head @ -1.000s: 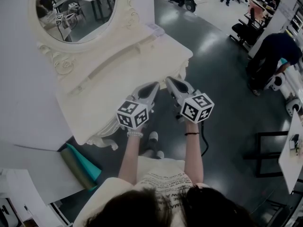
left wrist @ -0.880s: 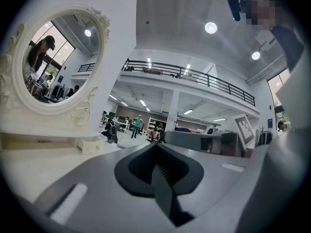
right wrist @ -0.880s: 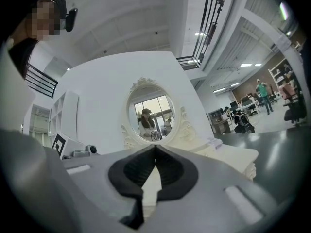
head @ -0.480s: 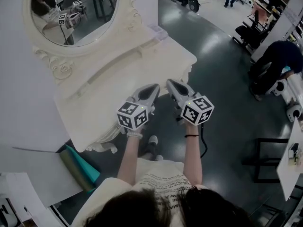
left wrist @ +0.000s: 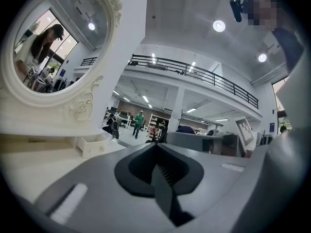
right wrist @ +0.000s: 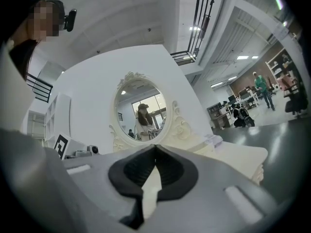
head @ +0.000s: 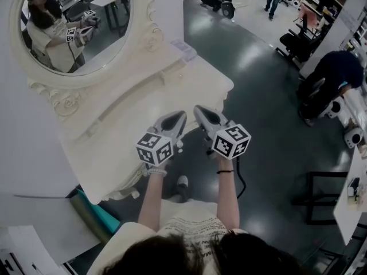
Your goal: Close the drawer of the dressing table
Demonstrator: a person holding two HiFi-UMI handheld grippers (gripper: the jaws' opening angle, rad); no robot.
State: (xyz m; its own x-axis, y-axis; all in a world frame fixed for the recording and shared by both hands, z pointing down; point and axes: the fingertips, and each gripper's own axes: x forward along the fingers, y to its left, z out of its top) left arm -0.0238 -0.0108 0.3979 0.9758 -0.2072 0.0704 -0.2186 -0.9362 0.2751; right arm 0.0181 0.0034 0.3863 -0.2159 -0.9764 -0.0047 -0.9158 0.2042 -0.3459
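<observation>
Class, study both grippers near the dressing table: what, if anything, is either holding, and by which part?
Nothing is held. The left gripper and the right gripper both have jaws closed together, empty, near the dressing table.

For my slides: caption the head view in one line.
Left hand-held gripper and right hand-held gripper, both shut, side by side before a cream carved dressing table with an oval mirror.

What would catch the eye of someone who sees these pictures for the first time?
First the oval mirror in its carved cream frame, top left in the head view, reflecting the person who holds the tools. Next, at centre, the left tool and the right tool, both shut and empty, with black-and-white marker cubes, close to the front edge of the cream dressing table.
</observation>
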